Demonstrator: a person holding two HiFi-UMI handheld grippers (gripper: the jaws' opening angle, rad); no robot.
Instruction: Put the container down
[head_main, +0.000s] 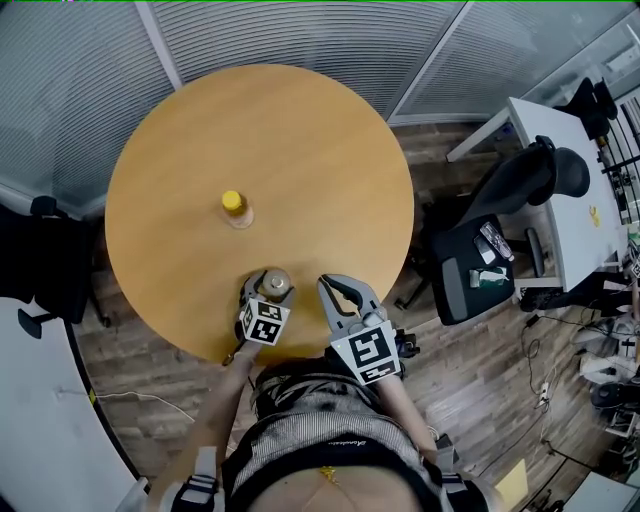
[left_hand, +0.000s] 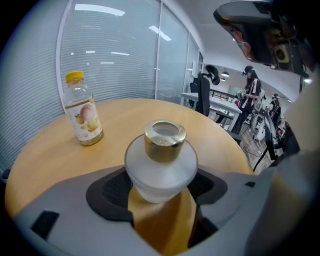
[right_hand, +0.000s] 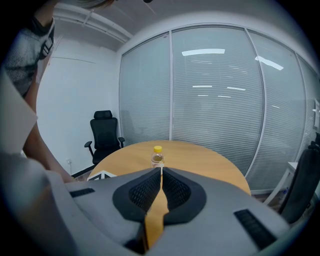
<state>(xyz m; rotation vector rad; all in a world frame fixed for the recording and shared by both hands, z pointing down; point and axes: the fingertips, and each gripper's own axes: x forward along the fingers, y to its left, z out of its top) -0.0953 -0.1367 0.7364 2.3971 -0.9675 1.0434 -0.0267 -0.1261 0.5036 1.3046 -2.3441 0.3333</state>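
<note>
Sitting between the jaws of the left gripper (left_hand: 161, 187) is the container (left_hand: 160, 167), a squat, rounded jar of frosted white glass with a short neck ringed by a shiny gold collar (left_hand: 165, 141) whose top looks open. The jaws are closed on its lower body, one dark ribbed pad pressed to each side, and the jar stands upright with its neck above them. Bare wood shows below it between the jaws, and I cannot tell whether its base touches the table (head_main: 300, 140).

Seen from the head view, the container is over the near part of the round wooden top, a little in from the rim closest to the person. Just beside it, to the right, the right gripper (right_hand: 161, 172) hangs over the same near rim with its pads pressed together and nothing between them.

Beyond the jar the tabletop runs on as bare wood, left, right and ahead. One small bottle (head_main: 235, 208) with a yellow cap stands upright near the table's middle, well apart from both grippers. Past the far rim are glass walls with blinds (head_main: 300, 30), and black office chairs (head_main: 500, 230) stand off to the sides.
</note>
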